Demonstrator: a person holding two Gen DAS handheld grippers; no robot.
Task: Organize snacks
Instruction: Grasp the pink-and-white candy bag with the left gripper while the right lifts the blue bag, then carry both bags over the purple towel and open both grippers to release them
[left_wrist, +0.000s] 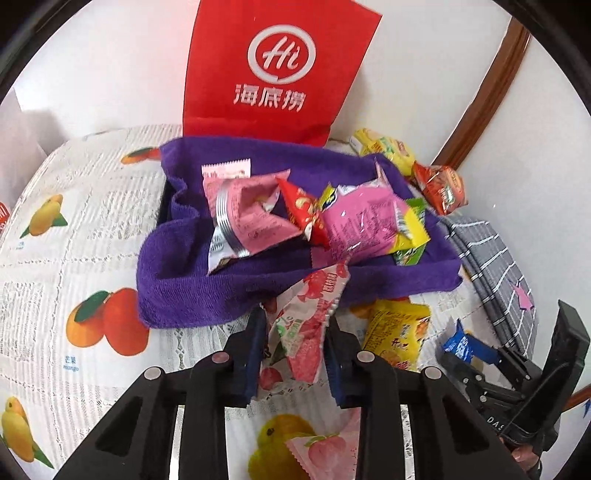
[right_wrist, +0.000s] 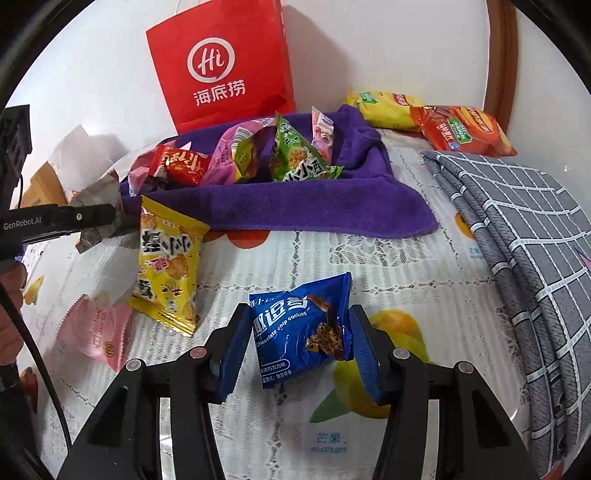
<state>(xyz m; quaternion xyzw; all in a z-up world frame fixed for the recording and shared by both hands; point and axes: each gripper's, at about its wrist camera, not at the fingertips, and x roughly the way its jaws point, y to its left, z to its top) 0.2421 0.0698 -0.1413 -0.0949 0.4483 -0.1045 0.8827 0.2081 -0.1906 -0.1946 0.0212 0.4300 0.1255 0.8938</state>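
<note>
A box lined with a purple towel (left_wrist: 229, 291) (right_wrist: 295, 206) holds several snack packets in pink, red and green. My left gripper (left_wrist: 295, 332) is shut on a pink-and-white strawberry packet (left_wrist: 306, 325), held just in front of the box's near edge. My right gripper (right_wrist: 295, 332) is shut on a blue chocolate chip cookie packet (right_wrist: 295, 328), held low over the tablecloth. It shows at the right in the left wrist view (left_wrist: 461, 345). A yellow packet (right_wrist: 168, 258) (left_wrist: 399, 332) lies on the cloth between the grippers. A pink peach packet (left_wrist: 325, 454) lies below my left gripper.
A red paper bag (left_wrist: 273, 70) (right_wrist: 221, 66) stands behind the box against the wall. Yellow (right_wrist: 384, 107) and red (right_wrist: 461, 129) chip bags lie at the back right. A folded grey checked cloth (right_wrist: 517, 240) lies on the right. The table has a fruit-print cloth (left_wrist: 74, 240).
</note>
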